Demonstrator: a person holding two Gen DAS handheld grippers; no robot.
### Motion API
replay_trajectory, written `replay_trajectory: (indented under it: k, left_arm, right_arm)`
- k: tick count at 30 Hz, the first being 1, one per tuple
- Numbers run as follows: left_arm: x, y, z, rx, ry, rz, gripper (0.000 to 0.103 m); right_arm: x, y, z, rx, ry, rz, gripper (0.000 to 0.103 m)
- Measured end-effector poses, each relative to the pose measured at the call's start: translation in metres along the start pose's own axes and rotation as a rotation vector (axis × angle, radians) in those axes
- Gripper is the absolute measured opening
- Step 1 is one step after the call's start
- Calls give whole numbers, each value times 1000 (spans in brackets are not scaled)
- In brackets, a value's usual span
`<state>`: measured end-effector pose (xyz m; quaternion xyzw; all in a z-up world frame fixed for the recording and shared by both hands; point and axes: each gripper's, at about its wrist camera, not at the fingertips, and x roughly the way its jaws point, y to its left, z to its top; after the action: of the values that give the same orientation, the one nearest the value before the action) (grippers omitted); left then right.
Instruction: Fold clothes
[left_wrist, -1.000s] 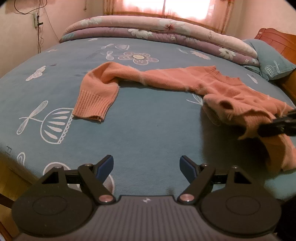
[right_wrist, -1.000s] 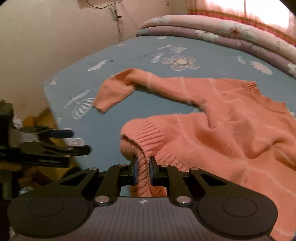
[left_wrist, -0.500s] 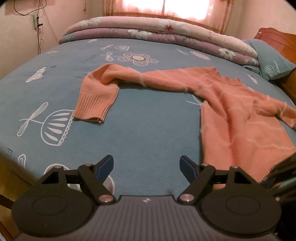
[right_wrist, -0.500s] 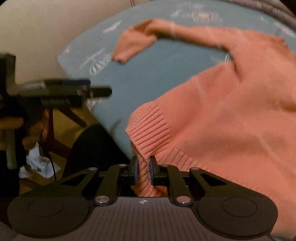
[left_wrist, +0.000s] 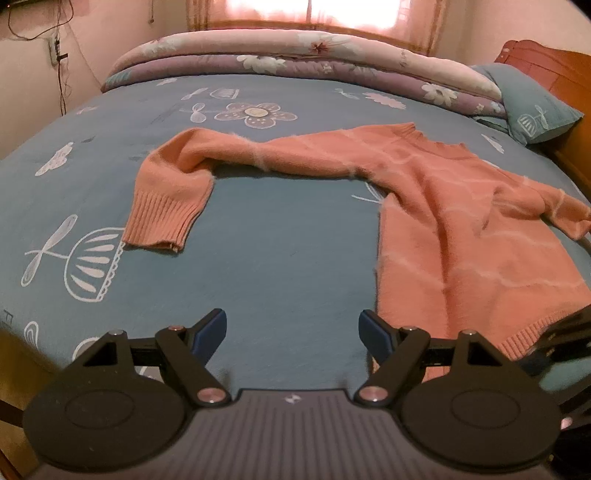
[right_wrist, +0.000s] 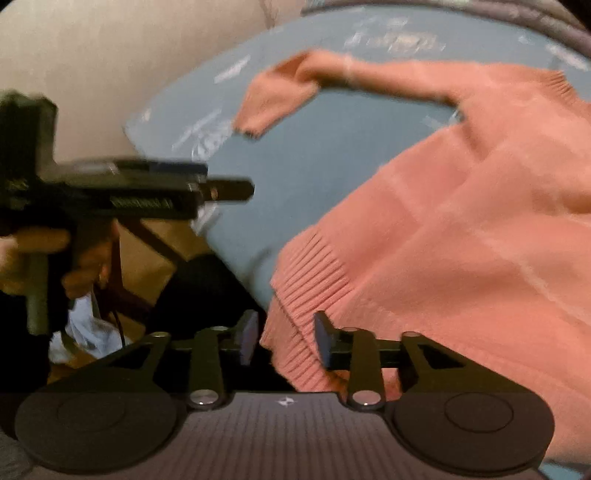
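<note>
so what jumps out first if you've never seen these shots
The salmon-pink sweater sprawls across the blue patterned bedspread, one sleeve stretched far left with its ribbed cuff nearest the camera. In the right wrist view the right gripper is opening, the sweater's ribbed hem between its jaws. The left gripper hangs open and empty over the bed's near edge.

A bed with a blue flower-printed sheet fills the room. At its far side lie 2 folded quilts below a bright curtained window. A wooden headboard stands on the right, a pale wall on the left.
</note>
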<state>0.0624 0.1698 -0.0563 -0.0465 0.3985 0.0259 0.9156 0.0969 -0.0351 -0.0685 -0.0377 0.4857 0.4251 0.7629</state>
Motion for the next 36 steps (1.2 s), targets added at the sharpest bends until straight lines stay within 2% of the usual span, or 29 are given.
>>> replay_trajectory:
  k: [3,5,11,15,18,20,24,29,30,36]
  left_arm:
    - [-1,-9,3,20,-3,-4,79]
    - [-1,-16,5,35,-5,-14,79]
    - [1,-40,8,83,3,-35,79]
    - [0,-56,12,121,3,-41,79]
    - [-1,-69,16,147,2,-43,79]
    - [-1,-78,18,161,4,-43,79]
    - [-3,-96,20,198,4,-47,79]
    - [-3,-109,23,224,-2,-39,79]
    - [-1,-110,23,224,3,-35,79]
    - [11,-115,27,227,27,-22,79]
  right_arm:
    - [-38,-13,-7,47,-98,-45,44]
    - [-65,-29,-16,105,-172,-107,48]
    - [-148,-106,-75,395,-366,-370,52]
    - [-178,-145,-126,543,-383,-538,52]
    - [-179,-164,-153,599,-346,-593,52]
    - [-168,-173,-163,611,-312,-598,52]
    - [-155,-187,-172,617,-325,-518,52]
    - [-138,-198,-158,553,-337,-520,51]
    - [-137,-198,-154,536,-349,-513,48]
    - [-143,-203,-120,491,-415,-421,47]
